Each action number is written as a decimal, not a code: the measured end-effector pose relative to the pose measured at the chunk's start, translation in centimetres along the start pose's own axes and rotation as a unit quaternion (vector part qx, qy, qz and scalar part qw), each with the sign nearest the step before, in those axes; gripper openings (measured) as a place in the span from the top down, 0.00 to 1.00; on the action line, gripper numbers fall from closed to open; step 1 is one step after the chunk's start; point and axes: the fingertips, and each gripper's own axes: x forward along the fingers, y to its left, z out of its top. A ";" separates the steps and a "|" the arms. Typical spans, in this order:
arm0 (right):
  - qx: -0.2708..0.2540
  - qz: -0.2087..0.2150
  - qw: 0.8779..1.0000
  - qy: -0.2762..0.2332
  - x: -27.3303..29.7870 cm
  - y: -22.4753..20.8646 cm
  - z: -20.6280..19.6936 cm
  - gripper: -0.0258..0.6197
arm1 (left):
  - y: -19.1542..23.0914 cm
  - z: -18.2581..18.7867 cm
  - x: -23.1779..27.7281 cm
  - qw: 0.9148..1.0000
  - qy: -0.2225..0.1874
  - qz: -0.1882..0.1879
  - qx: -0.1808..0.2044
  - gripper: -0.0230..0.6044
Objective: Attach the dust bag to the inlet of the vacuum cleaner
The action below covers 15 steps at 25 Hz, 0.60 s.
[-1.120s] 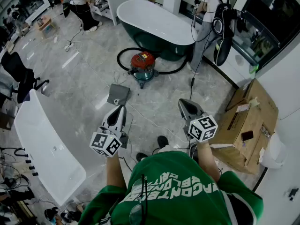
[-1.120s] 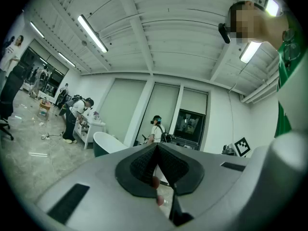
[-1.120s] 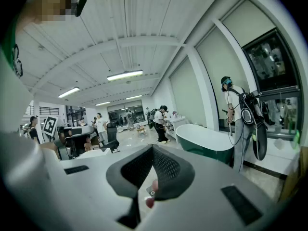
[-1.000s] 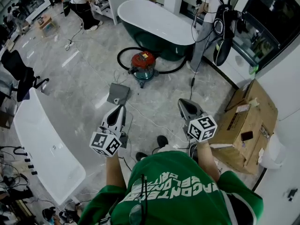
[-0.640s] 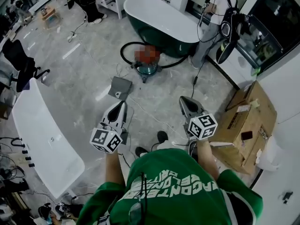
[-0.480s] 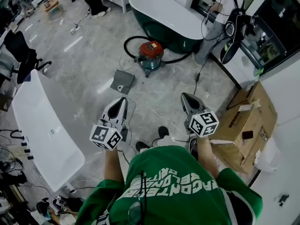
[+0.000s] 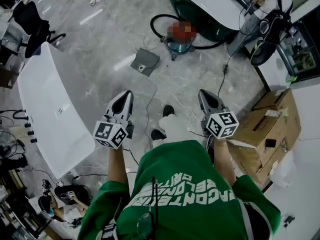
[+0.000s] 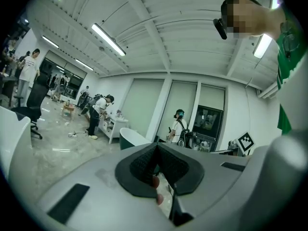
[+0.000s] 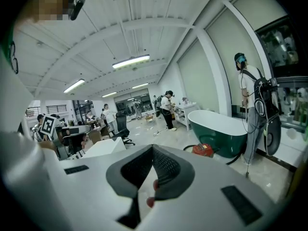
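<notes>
dust bag (image 7: 145, 62), or what looks like it from this far off, lies flat and grey on the marble floor (image 7: 100, 44) at about 8 o'clock of the vacuum cleaner (image 7: 178, 46), near it but not touching. the cleaner stands just beside the dark green bathtub (image 7: 200, 6). well apart from both, the left gripper (image 7: 125, 95) and right gripper (image 7: 204, 94) are held side by side, pointing toward 12 o'clock. each has its jaws pressed together with nothing between them. a white table (image 7: 50, 99) lies at 9 o'clock of the person, a cardboard box (image 7: 270, 129) at 3 o'clock.
</notes>
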 end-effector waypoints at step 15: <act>-0.024 0.024 0.999 0.026 21.6 0.1 2.4 0.95 | 17.6 1.7 7.7 0.998 0.048 0.030 0.036 0.96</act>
